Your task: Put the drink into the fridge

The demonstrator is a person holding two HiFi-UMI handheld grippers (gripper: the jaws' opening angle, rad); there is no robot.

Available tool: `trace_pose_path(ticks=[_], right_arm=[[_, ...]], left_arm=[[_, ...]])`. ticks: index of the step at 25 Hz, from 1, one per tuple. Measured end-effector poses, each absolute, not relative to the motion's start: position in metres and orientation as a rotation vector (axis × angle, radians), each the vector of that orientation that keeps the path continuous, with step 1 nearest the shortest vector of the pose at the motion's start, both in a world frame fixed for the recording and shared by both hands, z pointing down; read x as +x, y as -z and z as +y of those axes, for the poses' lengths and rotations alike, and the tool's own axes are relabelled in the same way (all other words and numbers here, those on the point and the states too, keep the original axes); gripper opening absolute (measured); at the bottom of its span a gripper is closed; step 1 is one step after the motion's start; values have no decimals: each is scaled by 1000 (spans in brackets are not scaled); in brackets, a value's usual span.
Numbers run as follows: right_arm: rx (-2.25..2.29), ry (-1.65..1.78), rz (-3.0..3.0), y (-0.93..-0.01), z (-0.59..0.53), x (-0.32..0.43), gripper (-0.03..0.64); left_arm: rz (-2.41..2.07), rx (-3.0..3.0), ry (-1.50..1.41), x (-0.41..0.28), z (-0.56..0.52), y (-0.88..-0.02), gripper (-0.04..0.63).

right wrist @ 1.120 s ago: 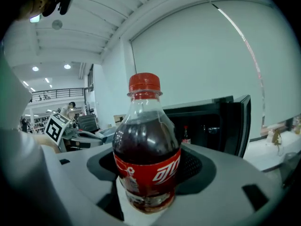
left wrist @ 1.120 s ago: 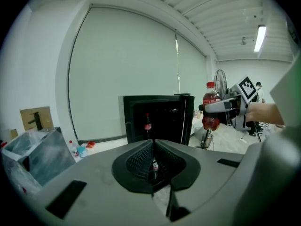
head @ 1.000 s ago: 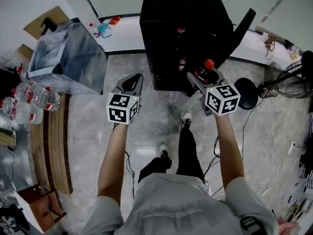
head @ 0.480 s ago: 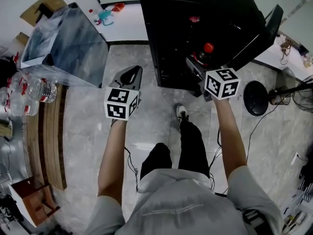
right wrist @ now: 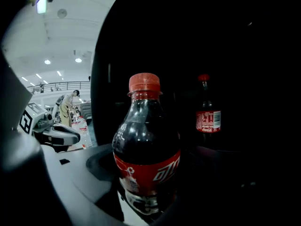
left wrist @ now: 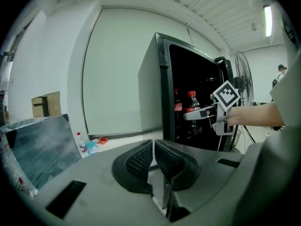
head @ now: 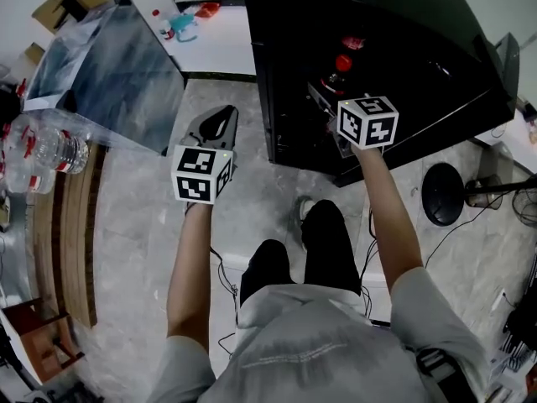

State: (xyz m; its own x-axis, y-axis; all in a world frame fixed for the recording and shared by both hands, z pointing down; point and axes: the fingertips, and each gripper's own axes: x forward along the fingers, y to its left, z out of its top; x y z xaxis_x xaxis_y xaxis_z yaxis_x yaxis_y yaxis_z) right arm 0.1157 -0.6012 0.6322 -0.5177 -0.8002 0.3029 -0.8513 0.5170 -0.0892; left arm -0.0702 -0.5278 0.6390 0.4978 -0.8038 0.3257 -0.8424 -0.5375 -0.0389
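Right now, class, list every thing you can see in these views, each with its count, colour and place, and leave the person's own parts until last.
fridge: one, black, open, ahead of the person
held cola bottle: one, dark with red cap and label, at the fridge opening
second cola bottle: one, dark with red label, standing inside the fridge
water bottles: several, clear, far left
fan: one, black, on the floor right of the fridge
left hand-held gripper: one, grey, jaws together and empty, left of the fridge
right hand-held gripper: one, grey, jaws closed on the held cola bottle
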Motion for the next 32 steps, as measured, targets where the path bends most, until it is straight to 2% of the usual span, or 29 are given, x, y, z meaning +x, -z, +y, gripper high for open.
trace_pose_path(ticks=[11,23,30,32], right_arm=[[1320,-314,-2543,-676,-678,90,310],[1358,-222,-2592,-682,-705,83,316],[1364,-266,-2507,-679,-681,101,383],[1391,-282,-2454,-681,-667,114,385]], left_arm=[[-1580,2511,-481,-103,-557,-668,21],[-1619,2490,-467,-106,-556,-660,21],[-1618,2518,-458,-107,-543,-628,21],[-1612,2524,-452,-107,-537,-618,21]])
